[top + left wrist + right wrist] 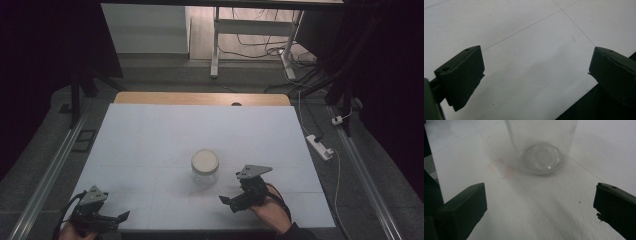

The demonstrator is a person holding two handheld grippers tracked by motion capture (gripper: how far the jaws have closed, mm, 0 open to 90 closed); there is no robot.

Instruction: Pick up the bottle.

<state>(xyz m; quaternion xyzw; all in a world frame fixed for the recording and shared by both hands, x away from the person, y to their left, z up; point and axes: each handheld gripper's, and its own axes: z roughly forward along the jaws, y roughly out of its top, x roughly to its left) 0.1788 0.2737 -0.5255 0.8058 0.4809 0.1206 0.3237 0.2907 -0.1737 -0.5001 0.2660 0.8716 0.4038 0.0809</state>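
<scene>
1. A clear jar [205, 168] stands upright near the middle of the white table [150, 140]. It carries a pale round lid [205, 160] on top, and its glass body shows below the lid.
2. The right gripper [231, 200] is in the person's right hand [270, 212], at the near edge of the table, to the right of the jar and a little nearer to the person. It is close to the jar but does not touch it. A grey three-cornered plate [254, 171] sits on top of it.
3. In the right gripper view, the right gripper [540, 202] has its two black jaws wide apart, with nothing between them except the bare table surface [544, 220]. The jar [541, 147] stands straight ahead of the jaws, and its round transparent bottom rests on the table. The top of the jar is cut by the upper edge of this view.
4. On the table, just beside the base of the jar, there are faint red marks [500, 167] in the shape of small corners.
5. The left gripper [112, 218] is at the near left corner of the table, well apart from the jar.
6. In the left gripper view, the left gripper [536, 72] also has its jaws spread wide and holds nothing. It looks down at the white table [524, 37], where thin lines cross, and the dark edge of the table shows at the lower right.
</scene>
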